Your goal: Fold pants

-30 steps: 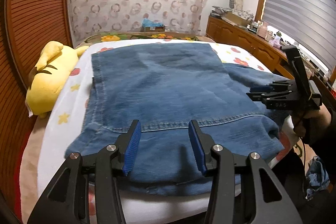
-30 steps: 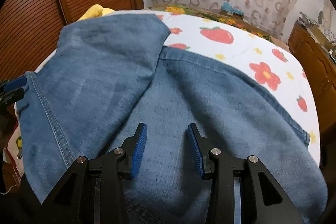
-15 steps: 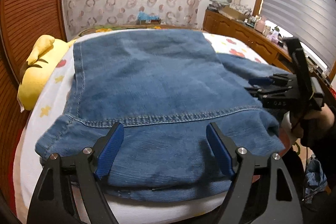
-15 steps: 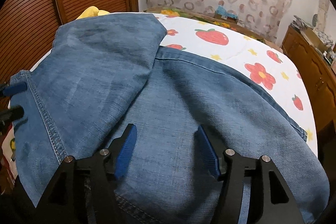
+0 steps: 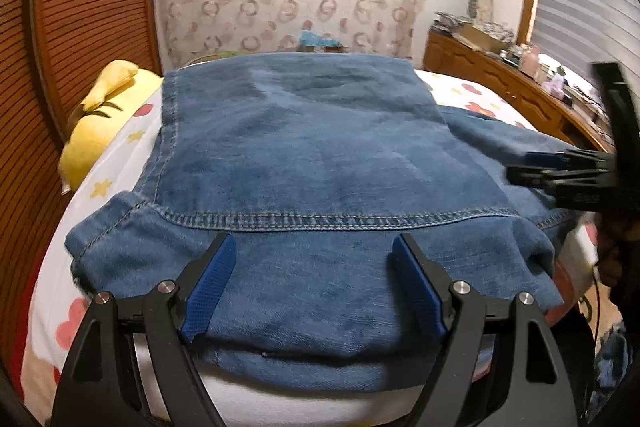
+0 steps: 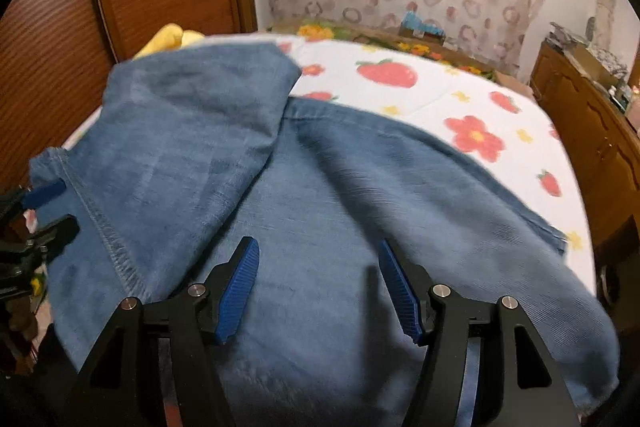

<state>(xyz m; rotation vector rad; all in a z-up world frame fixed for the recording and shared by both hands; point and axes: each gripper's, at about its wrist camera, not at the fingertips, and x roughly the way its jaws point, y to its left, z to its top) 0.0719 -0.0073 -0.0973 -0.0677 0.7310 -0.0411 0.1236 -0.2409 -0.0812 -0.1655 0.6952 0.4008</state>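
Denim pants point(image 5: 312, 155) lie folded on the bed, long axis running right. Left gripper point(image 5: 312, 283), spread and empty, hovers at the near edge; right gripper point(image 6: 318, 287) likewise.

No readable text, labels, brands or numbers anywhere in either view.

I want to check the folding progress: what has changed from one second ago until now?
Both the left gripper and the right gripper opened their jaws wide and moved closer over the jeans; neither grips anything. The jeans stay folded on the bed sheet, and the yellow plush toy has not moved.
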